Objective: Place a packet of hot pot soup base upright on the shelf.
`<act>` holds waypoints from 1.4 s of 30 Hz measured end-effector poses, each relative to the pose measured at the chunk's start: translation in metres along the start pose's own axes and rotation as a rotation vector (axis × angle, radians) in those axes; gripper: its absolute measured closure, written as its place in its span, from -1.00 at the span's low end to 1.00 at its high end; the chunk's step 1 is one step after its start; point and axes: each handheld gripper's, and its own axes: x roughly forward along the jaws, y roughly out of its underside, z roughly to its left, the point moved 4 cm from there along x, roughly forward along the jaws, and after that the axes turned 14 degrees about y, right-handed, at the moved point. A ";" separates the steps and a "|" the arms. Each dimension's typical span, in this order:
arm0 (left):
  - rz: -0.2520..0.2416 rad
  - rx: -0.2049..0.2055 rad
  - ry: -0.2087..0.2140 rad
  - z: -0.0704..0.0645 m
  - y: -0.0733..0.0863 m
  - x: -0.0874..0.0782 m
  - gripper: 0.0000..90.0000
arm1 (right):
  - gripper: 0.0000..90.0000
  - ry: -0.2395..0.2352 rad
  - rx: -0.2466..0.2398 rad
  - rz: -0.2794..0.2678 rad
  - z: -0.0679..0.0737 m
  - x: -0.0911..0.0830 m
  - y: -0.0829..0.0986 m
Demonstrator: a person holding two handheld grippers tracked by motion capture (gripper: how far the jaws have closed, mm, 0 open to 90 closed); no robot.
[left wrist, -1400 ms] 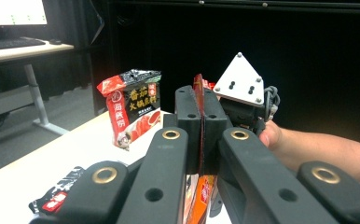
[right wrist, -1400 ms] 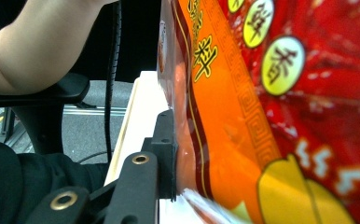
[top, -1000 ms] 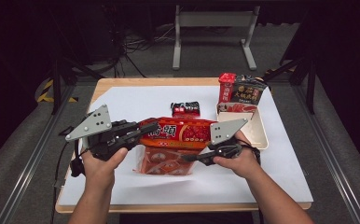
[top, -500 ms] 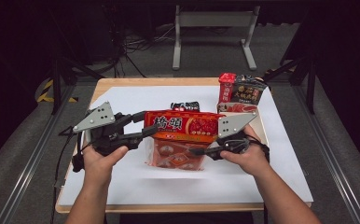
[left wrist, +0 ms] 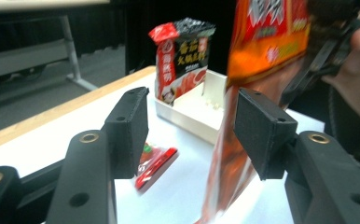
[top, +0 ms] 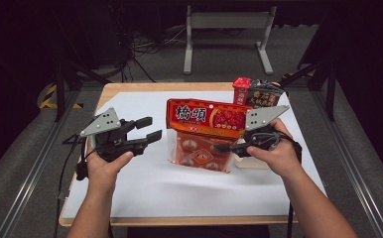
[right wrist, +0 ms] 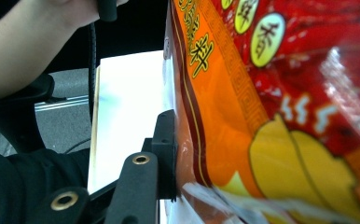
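Right gripper [top: 223,148] is clamping the bag [top: 204,134], hiding one jaw; left gripper [top: 150,129] is gaping wide, holding nothing.

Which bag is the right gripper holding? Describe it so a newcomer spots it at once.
Start from the white sheet covering the wooden table, then look to its middle, between the two hands. There the right gripper holds up a large red and orange bag by its edge. It is the biggest pack, with white characters across a wide red top band, unlike the smaller upright packets in the white box behind.
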 end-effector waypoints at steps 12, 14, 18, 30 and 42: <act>0.021 -0.048 -0.038 0.019 0.015 -0.008 -0.02 | 0.56 0.053 0.049 0.026 -0.020 -0.018 -0.009; 0.026 -0.051 -0.045 0.021 0.016 -0.010 -0.02 | 0.56 0.069 0.047 0.031 -0.023 -0.021 -0.010; 0.025 -0.066 -0.050 0.024 0.019 -0.011 -0.03 | 0.56 0.098 0.044 0.039 -0.029 -0.026 -0.012; 0.037 -0.086 -0.062 0.033 0.025 -0.014 -0.05 | 0.56 0.181 0.089 0.012 -0.059 -0.049 -0.016; 0.042 -0.107 -0.072 0.039 0.031 -0.015 -0.09 | 0.56 0.279 0.108 0.018 -0.084 -0.065 -0.009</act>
